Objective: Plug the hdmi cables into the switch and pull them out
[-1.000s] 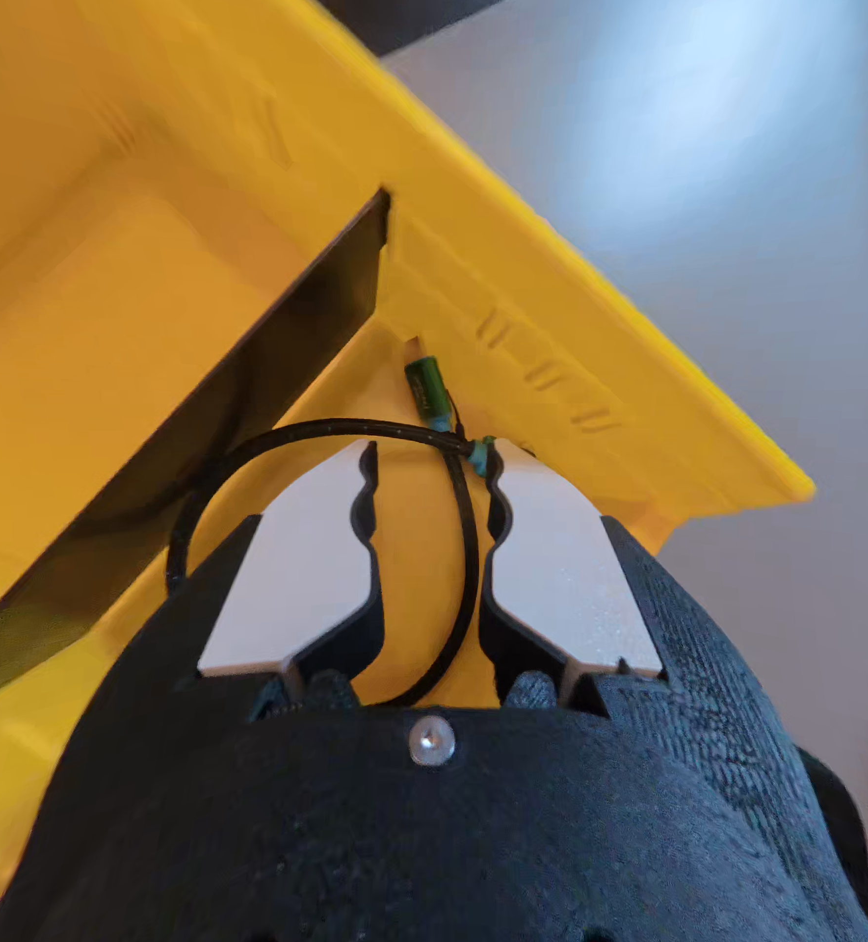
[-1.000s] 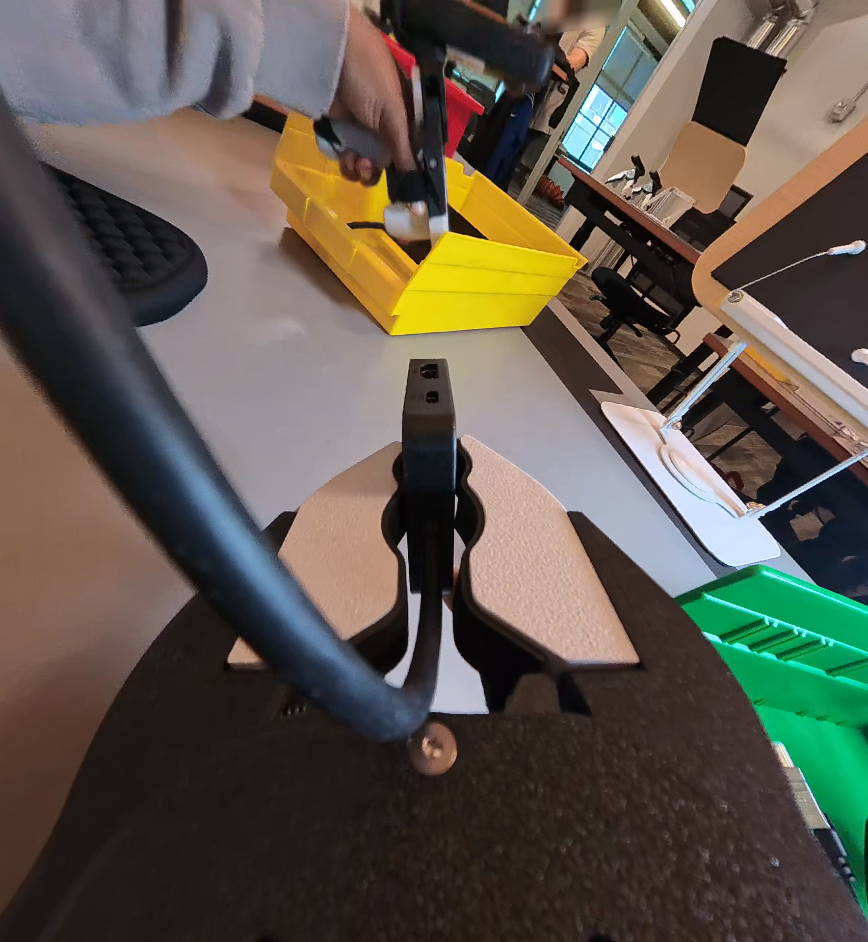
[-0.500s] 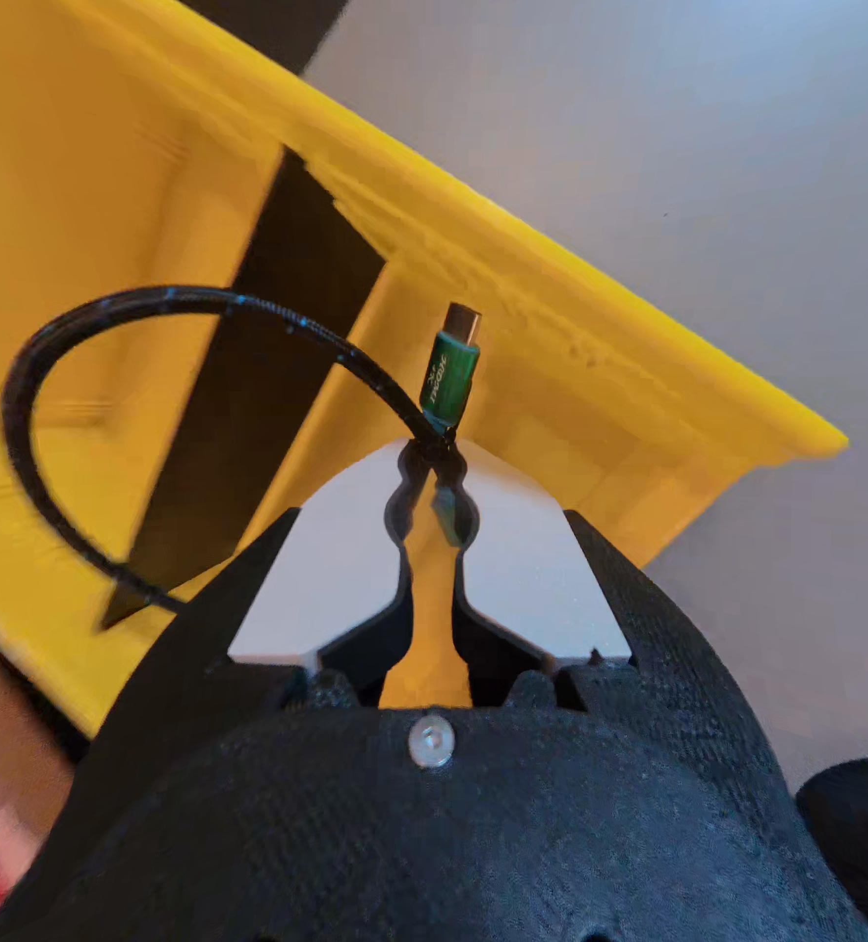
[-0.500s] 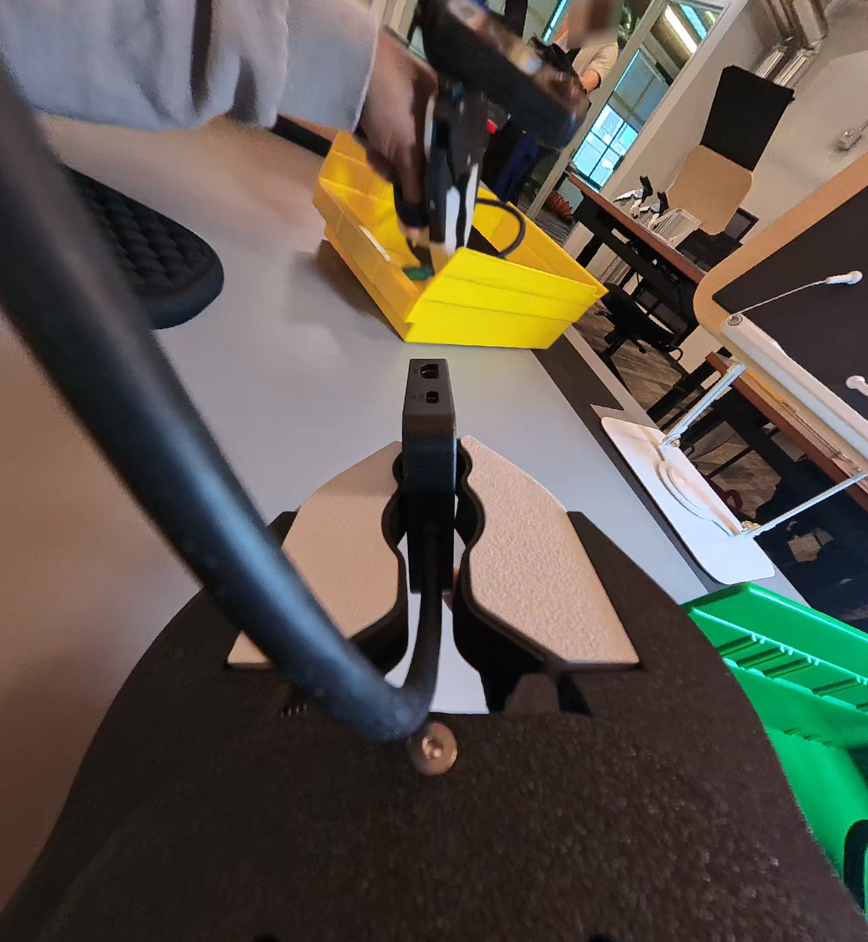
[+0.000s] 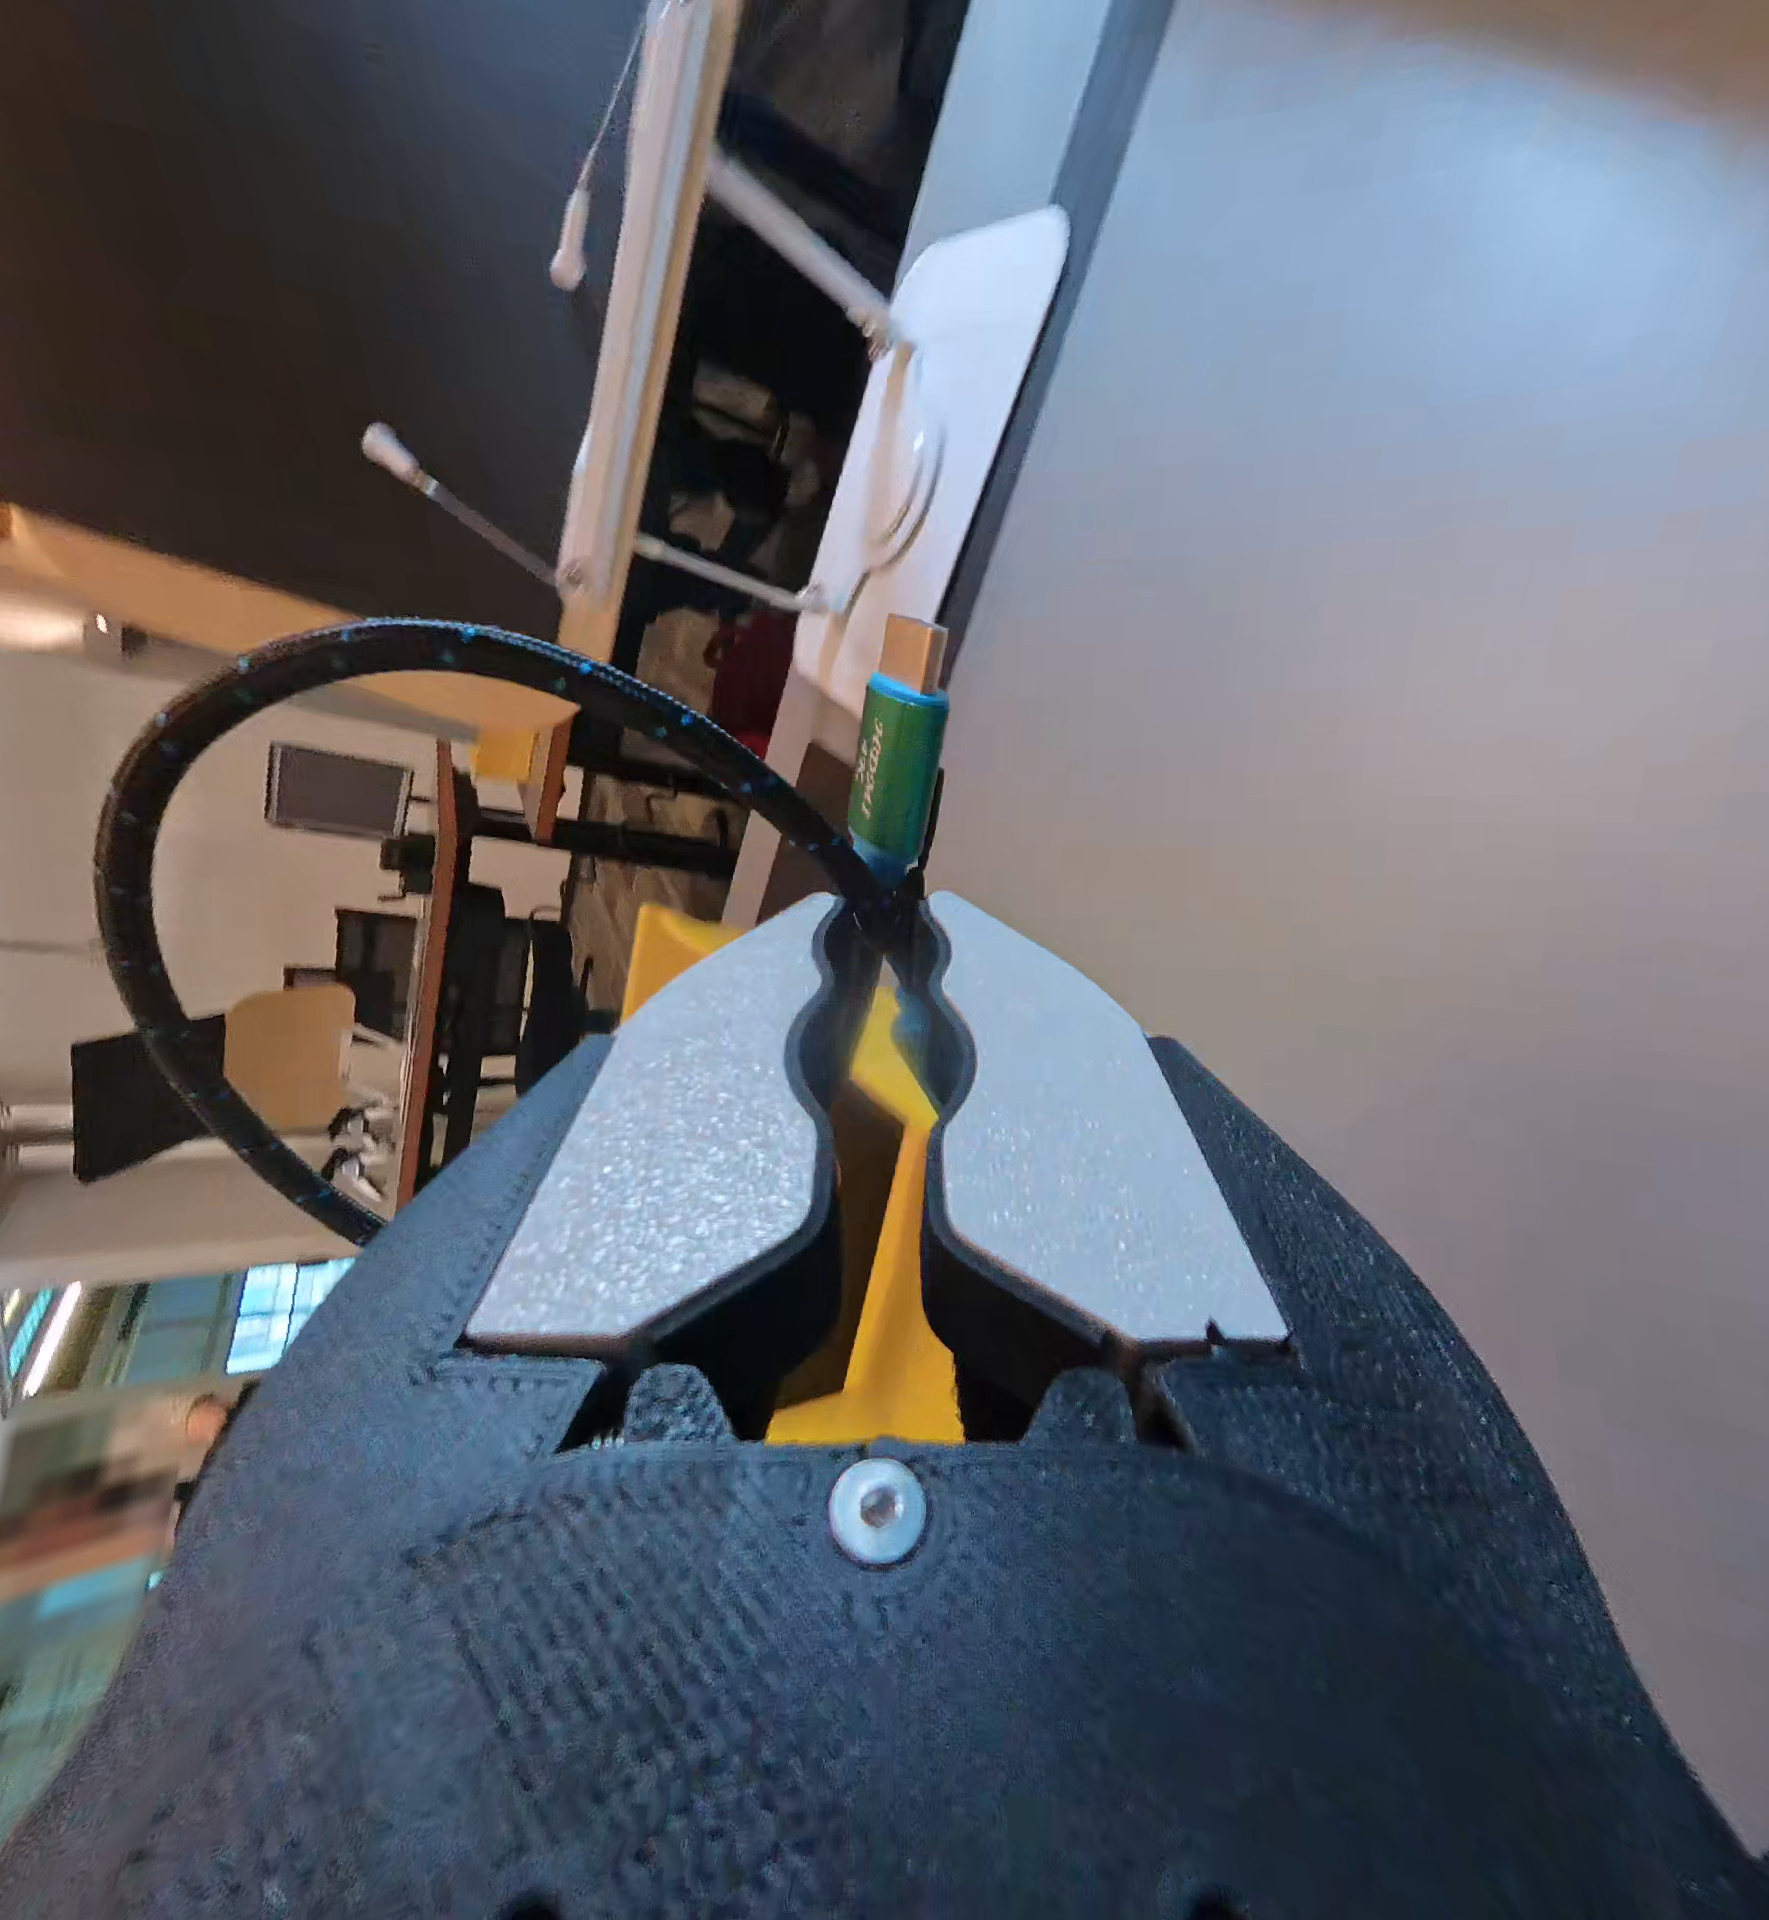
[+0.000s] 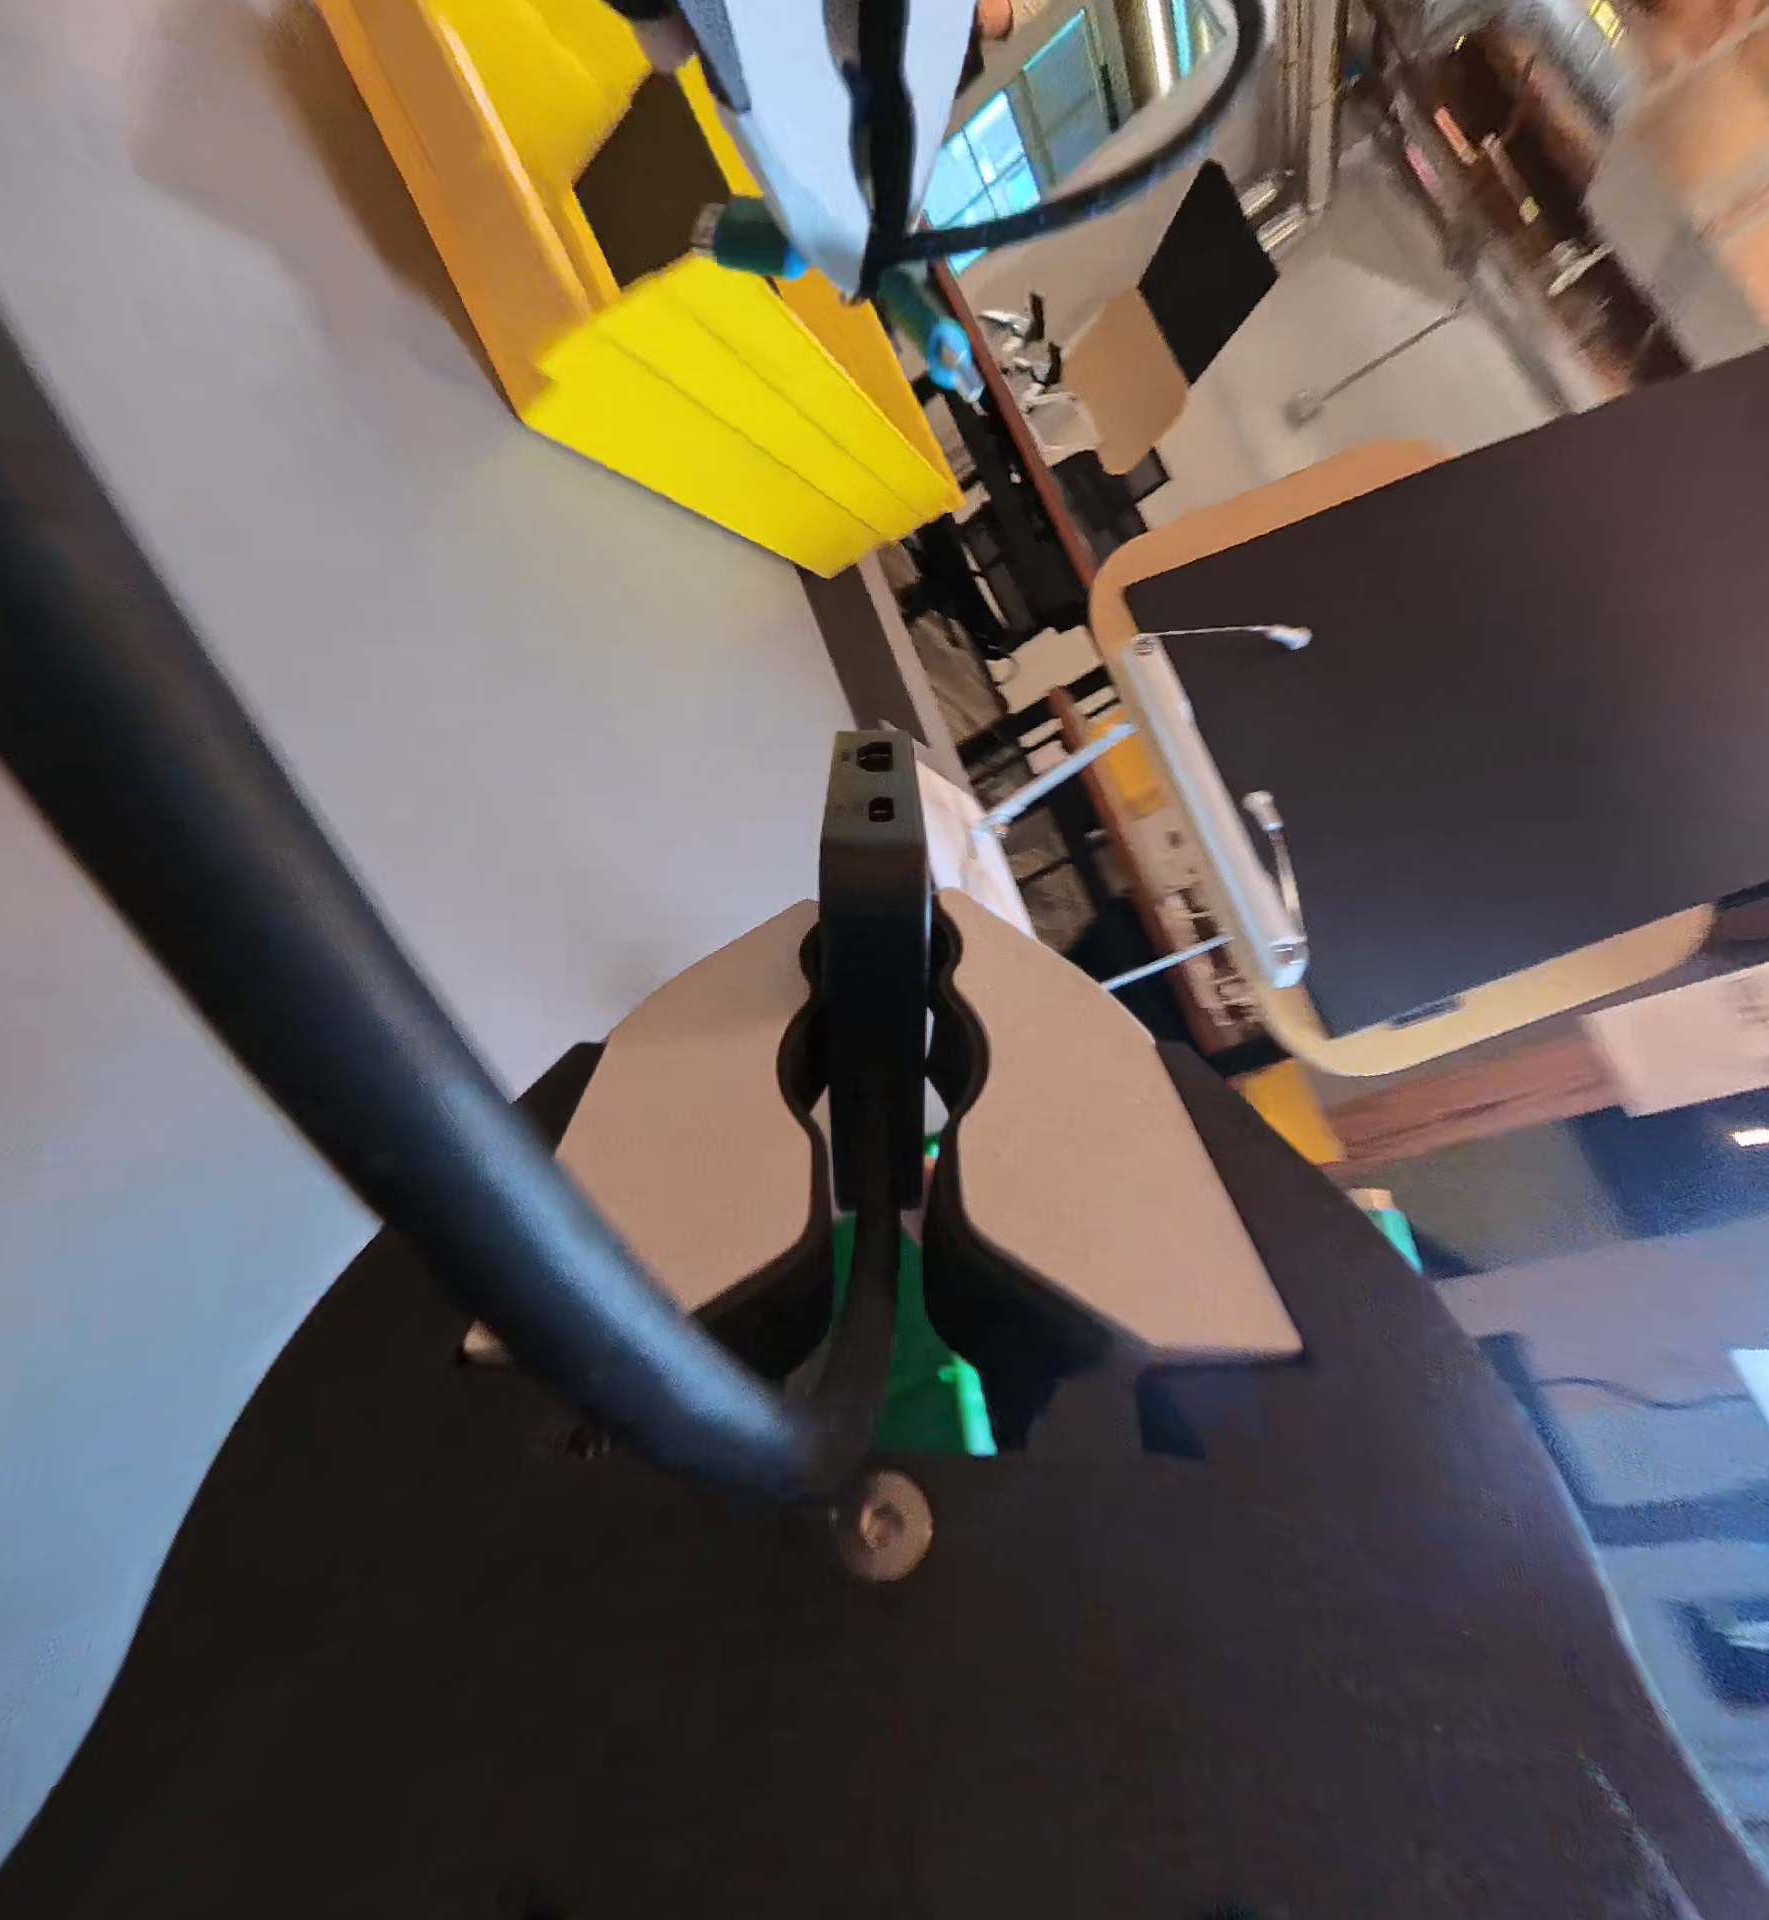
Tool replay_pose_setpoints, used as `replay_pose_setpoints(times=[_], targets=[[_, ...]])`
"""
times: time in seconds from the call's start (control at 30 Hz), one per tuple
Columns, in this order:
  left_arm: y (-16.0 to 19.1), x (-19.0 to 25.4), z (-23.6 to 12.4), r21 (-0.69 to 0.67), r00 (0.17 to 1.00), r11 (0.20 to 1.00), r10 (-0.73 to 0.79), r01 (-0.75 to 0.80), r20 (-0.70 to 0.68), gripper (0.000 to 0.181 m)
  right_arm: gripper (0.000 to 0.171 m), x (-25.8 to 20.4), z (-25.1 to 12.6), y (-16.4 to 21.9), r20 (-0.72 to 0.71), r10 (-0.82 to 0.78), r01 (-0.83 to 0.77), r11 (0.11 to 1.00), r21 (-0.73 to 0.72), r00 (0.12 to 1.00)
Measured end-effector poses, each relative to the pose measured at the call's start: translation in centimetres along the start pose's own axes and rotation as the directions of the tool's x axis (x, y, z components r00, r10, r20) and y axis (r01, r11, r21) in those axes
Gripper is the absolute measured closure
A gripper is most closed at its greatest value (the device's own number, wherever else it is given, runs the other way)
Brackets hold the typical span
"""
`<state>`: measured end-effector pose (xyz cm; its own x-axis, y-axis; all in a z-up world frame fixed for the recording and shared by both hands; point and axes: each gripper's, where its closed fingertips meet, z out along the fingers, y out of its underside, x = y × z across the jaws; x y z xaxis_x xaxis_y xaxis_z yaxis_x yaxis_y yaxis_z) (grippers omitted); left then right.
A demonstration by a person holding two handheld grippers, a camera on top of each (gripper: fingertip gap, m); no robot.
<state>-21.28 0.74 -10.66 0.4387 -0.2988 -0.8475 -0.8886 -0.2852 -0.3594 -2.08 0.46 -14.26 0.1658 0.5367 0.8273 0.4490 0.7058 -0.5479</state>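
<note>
The left gripper (image 5: 878, 914), black textured plastic with pale grey finger plates, has its jaws pressed together on a black braided cable with blue flecks (image 5: 236, 748), pinching it just behind a green metal-sleeved plug with a bare metal tip (image 5: 895, 764). The plug stands out past the fingertips, and the cable loops out to the left of the plug and curls back under the gripper body. A pale grey tabletop (image 5: 1431, 727) fills the view to the right of the plug. The right gripper (image 6: 875, 935) has its jaws clamped on a slim black rectangular switch box (image 6: 875, 904), held on edge with two small ports facing forward; a thick smooth black cable (image 6: 236, 935) arcs away to the left of the switch. Above and left of the switch sits a bright yellow plastic bin (image 6: 734, 416), with the left gripper and its green plug blurred above it, apparently clear of the bin.
</note>
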Motion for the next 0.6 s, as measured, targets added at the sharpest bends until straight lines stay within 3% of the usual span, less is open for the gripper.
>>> replay_pose_setpoints(times=[0.23, 0.4, 0.6], targets=[[-4.8, 8.9, 0.6, 0.093, 0.990, 0.994, 0.076, -0.065, -0.116, 0.170, 0.156, -0.2, 0.4, 2.1, -0.003, -0.233, 0.232, 0.968, -0.094, 0.972], [-6.2, 11.4, -0.7, 0.106, 0.987, 0.988, 0.123, -0.112, -0.105, 0.170, 0.156, -1.1, 2.2, 3.8, 0.002, -0.322, 0.314, 0.920, -0.233, 0.947], [-6.4, 12.0, -0.8, 0.069, 0.988, 0.993, 0.107, -0.100, -0.114, 0.170, 0.157, -2.4, 3.3, 3.7, 0.008, -0.385, 0.370, 0.882, -0.291, 0.923]])
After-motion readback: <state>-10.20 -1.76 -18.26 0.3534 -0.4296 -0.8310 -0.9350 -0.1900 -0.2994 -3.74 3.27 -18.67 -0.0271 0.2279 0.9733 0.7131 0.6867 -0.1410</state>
